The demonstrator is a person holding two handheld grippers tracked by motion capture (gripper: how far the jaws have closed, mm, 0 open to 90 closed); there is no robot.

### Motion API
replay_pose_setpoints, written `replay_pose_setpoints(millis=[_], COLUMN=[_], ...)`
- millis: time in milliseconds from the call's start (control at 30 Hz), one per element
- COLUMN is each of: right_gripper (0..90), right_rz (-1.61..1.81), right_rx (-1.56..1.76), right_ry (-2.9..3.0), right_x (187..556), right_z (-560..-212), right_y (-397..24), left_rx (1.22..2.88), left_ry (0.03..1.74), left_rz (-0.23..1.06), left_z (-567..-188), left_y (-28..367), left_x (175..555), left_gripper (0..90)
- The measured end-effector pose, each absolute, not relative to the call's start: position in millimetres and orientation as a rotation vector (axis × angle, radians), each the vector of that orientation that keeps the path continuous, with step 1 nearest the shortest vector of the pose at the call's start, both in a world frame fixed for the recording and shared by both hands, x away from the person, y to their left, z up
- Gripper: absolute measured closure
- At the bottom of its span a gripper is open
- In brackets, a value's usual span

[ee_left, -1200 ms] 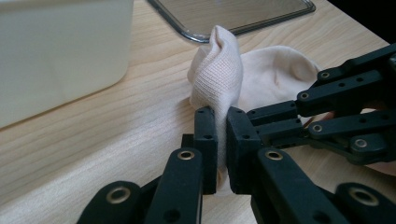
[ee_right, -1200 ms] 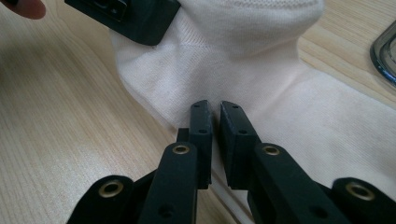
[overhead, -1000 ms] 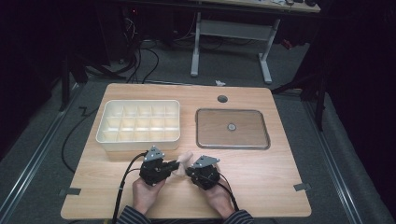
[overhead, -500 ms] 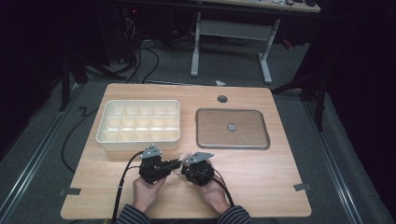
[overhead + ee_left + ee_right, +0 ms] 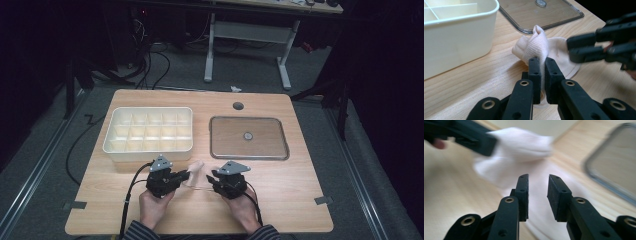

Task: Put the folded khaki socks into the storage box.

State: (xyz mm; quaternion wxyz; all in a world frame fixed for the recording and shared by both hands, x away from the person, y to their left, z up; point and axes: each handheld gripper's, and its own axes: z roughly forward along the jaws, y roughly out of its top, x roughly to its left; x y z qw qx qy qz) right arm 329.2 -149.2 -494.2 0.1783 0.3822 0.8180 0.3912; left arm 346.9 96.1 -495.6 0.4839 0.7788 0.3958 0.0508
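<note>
At the near edge of the table (image 5: pixel 300 200), toward six o'clock from the white box (image 5: pixel 148 134), a pale sock (image 5: pixel 541 47) lies bunched between the two grippers. The left gripper (image 5: pixel 542 62) is clamped on a fold of it, probably to anchor it, while the right gripper (image 5: pixel 537 187), at its three o'clock, has just been opening its jaws, which stand apart above the fabric, pressing nothing. The box's compartments look empty, and at its three o'clock the clear lid (image 5: pixel 248 137) lies flat.
</note>
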Motion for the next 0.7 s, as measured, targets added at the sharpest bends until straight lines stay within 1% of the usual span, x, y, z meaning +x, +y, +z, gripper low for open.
replay_pose_setpoints(millis=[67,333,433,500,533,600,700], right_gripper=[66.9,61.4,64.3,73.2,73.2,78.6,84.2], right_rz=[1.052,0.968,0.955,0.962,0.962,0.972,0.982], right_rx=[1.13,1.24,1.272,1.292,1.292,1.294,1.286], right_ry=[2.256,2.192,2.216,2.243,2.243,2.253,2.266], right_x=[329.8,334.4,337.4,339.2,339.2,339.3,338.6], right_z=[-492.3,-502.6,-510.6,-516.2,-516.2,-519.2,-520.7], right_y=[-164.1,-185.4,-187.6,-188.5,-188.5,-187.6,-186.3], left_rx=[1.895,1.9,1.902,1.905,1.907,1.909,1.906], left_ry=[0.964,0.963,0.961,0.955,0.954,0.95,0.944], left_rz=[0.124,0.134,0.137,0.141,0.142,0.145,0.148], left_z=[-494.9,-493.7,-493.1,-492.8,-492.6,-492.5,-491.8], left_y=[95.7,94.6,93.8,93.0,92.5,91.9,91.0], left_x=[346.6,345.4,344.6,344.1,343.8,343.4,342.4], left_gripper=[85.1,85.0,85.0,84.9,84.9,84.9,84.8])
